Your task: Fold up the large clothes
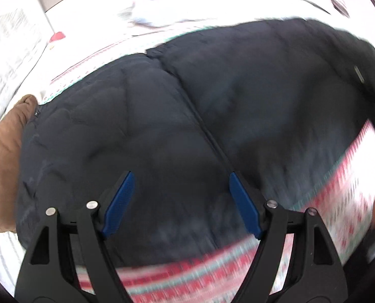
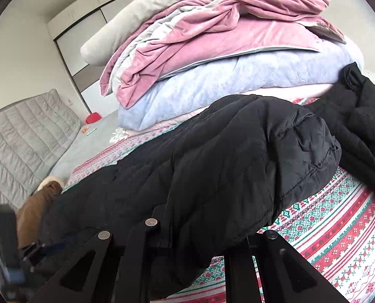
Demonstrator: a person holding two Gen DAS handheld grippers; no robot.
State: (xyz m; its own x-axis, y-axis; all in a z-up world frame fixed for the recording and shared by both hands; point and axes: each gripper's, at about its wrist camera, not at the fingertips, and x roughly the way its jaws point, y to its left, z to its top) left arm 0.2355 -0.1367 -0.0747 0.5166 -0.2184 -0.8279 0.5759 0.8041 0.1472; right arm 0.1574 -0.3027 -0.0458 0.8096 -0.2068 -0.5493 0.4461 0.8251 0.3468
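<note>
A large black padded jacket (image 1: 187,116) lies spread on a bed with a red, white and green patterned cover (image 1: 346,184). My left gripper (image 1: 181,202) hovers over its front, by the centre zip, with its blue pads (image 1: 119,204) wide apart and nothing between them. In the right wrist view the jacket (image 2: 212,166) is bunched into a thick fold draped over my right gripper (image 2: 202,247). The fabric hides the fingertips and seems pinched between them. One sleeve (image 2: 364,116) trails off to the right.
A brown garment with a fur edge (image 1: 5,151) lies at the jacket's left end, also in the right wrist view (image 2: 36,212). A pile of pink, grey and pale blue blankets (image 2: 212,58) stands behind. The grey padded headboard (image 2: 18,139) is at left.
</note>
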